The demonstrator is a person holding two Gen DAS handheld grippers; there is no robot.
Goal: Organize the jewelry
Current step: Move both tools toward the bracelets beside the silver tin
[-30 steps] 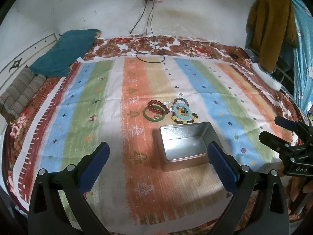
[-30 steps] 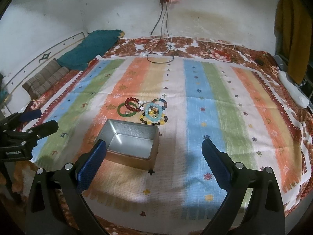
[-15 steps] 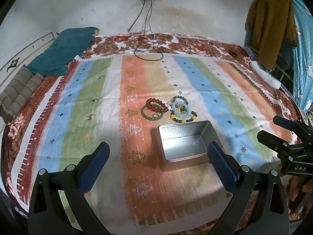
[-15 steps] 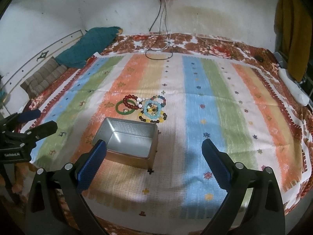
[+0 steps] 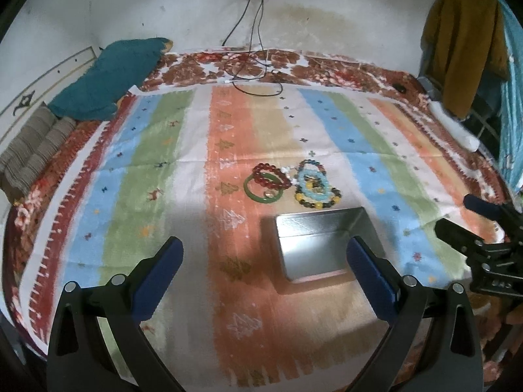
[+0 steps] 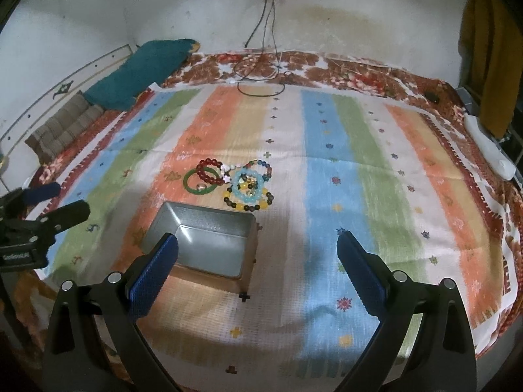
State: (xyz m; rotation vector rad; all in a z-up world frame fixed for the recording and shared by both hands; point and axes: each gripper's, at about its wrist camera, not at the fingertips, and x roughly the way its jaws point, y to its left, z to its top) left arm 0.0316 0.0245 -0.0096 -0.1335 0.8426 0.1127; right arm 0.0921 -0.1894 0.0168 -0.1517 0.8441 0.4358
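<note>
An empty open metal tin point(image 5: 322, 245) point(image 6: 202, 241) sits on the striped bedcover. Just beyond it lies a cluster of bracelets: a green bangle point(image 5: 263, 192) point(image 6: 200, 185), a dark red bead bracelet point(image 5: 271, 176) point(image 6: 210, 171), a light blue bead bracelet point(image 5: 313, 189) point(image 6: 246, 186) and a yellow and dark bead bracelet point(image 6: 248, 204). My left gripper point(image 5: 264, 277) is open and empty, hovering near the tin's left side. My right gripper point(image 6: 258, 274) is open and empty, hovering near the tin's right side. Each gripper shows at the edge of the other's view point(image 5: 483, 232) point(image 6: 36, 215).
The striped cover point(image 5: 147, 163) lies over a bed. A teal pillow point(image 5: 111, 75) and a folded brown blanket point(image 5: 32, 150) lie at the far left. Cables point(image 5: 255, 75) trail from a wall socket. A mustard garment point(image 5: 461, 42) hangs at right.
Both grippers have drifted slightly closer over the bed; the tin and bracelets sit a little lower in both views. Nothing was picked up.
</note>
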